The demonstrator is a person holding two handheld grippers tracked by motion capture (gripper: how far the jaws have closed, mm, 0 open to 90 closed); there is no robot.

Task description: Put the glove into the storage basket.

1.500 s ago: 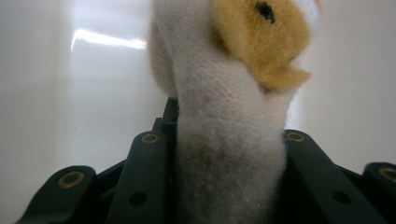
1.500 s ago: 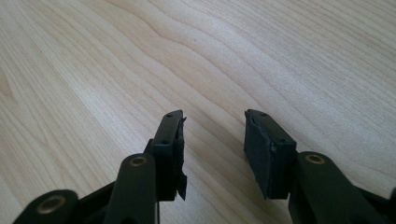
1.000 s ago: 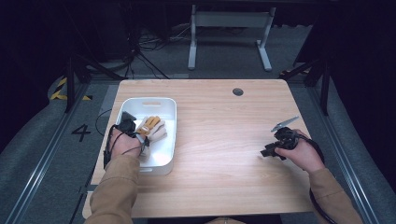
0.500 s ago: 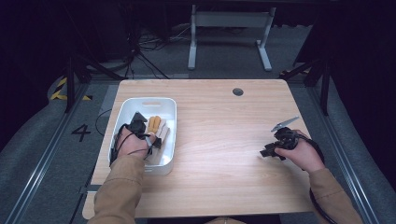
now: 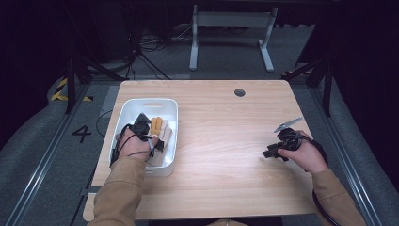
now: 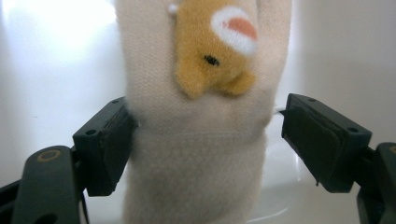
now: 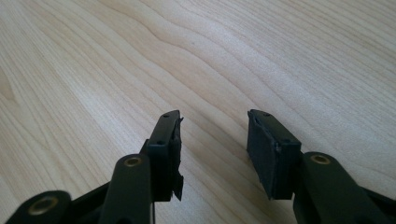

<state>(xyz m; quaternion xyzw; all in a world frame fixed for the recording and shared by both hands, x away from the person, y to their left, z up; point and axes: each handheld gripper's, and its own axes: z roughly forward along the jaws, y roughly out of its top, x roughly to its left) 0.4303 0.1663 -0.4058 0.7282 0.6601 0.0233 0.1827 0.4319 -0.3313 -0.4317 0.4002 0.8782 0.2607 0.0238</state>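
A cream knitted sock (image 6: pixel 196 154) with an orange plush bear (image 6: pixel 215 46) on it lies in the white bin (image 5: pixel 147 101). The sock (image 5: pixel 165 137) sits beside my left hand. My left gripper (image 6: pixel 210 140) straddles it. Its jaws have just been opening: the left pad (image 6: pixel 109 149) rests against the fabric and the right pad (image 6: pixel 317 149) stands clear, so nothing is pinched. In the high view the left gripper (image 5: pixel 147 134) points down into the bin. My right gripper (image 7: pixel 212 140) hovers low over bare wood at the table's right (image 5: pixel 272 151); its jaws have also just been opening, with nothing between them.
The wooden table (image 5: pixel 226 155) has a round cable hole (image 5: pixel 239 92) near its far edge. The bin stands at the table's left side. Beyond the table, a desk frame (image 5: pixel 230 37) stands on the dark floor.
My left hand shifted slightly right and forward inside the bin, over the sock, and its jaws spread apart. The right hand has stayed where it was.
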